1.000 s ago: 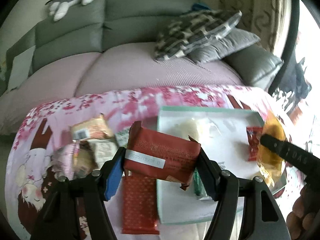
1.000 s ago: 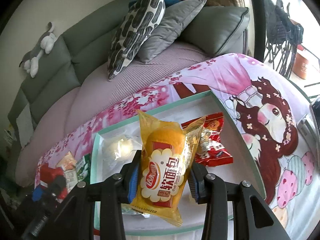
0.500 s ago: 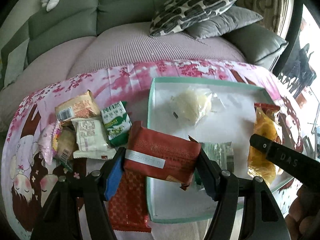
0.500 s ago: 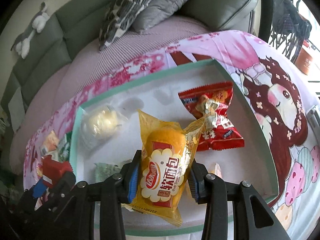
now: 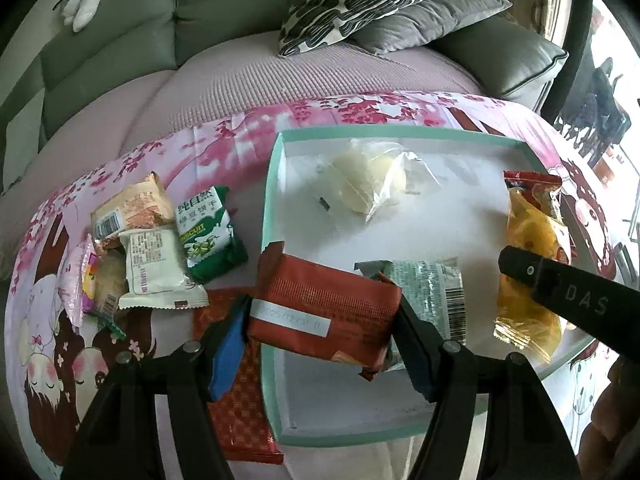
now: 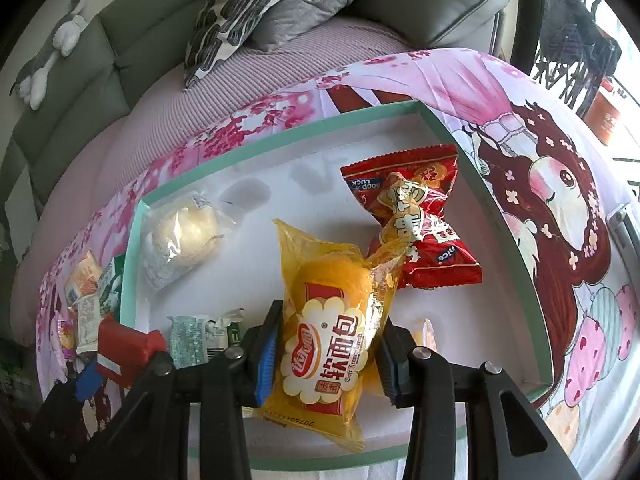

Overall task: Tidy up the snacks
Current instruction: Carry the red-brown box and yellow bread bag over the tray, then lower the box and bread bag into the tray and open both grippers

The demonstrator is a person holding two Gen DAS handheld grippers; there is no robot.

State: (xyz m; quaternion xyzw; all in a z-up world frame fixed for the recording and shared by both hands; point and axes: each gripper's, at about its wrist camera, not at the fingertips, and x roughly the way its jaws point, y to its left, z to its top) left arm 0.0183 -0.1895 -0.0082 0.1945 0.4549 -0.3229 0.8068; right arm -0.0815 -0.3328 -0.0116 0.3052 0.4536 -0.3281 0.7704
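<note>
My left gripper (image 5: 320, 340) is shut on a dark red snack packet (image 5: 324, 304) and holds it over the left edge of the teal-rimmed white tray (image 5: 272, 184). My right gripper (image 6: 326, 356) is shut on a yellow soft-bread bag (image 6: 332, 320) low over the tray's near right part (image 6: 516, 248). That bag and the right gripper's finger (image 5: 560, 292) also show at the right of the left wrist view. In the tray lie a clear-wrapped pale bun (image 5: 372, 184), a red candy-style bag (image 6: 416, 216) and a grey-green packet (image 5: 428, 292).
Several loose snacks lie on the pink printed cloth (image 5: 224, 148) left of the tray: a green biscuit pack (image 5: 208, 236), a white packet (image 5: 152, 268), an orange-tan packet (image 5: 128, 208) and a flat red packet (image 5: 240, 408). A grey sofa with cushions (image 5: 360, 4) stands behind.
Both grippers have sunk toward the tray with their snacks still held. The tray and its contents now fill more of each view.
</note>
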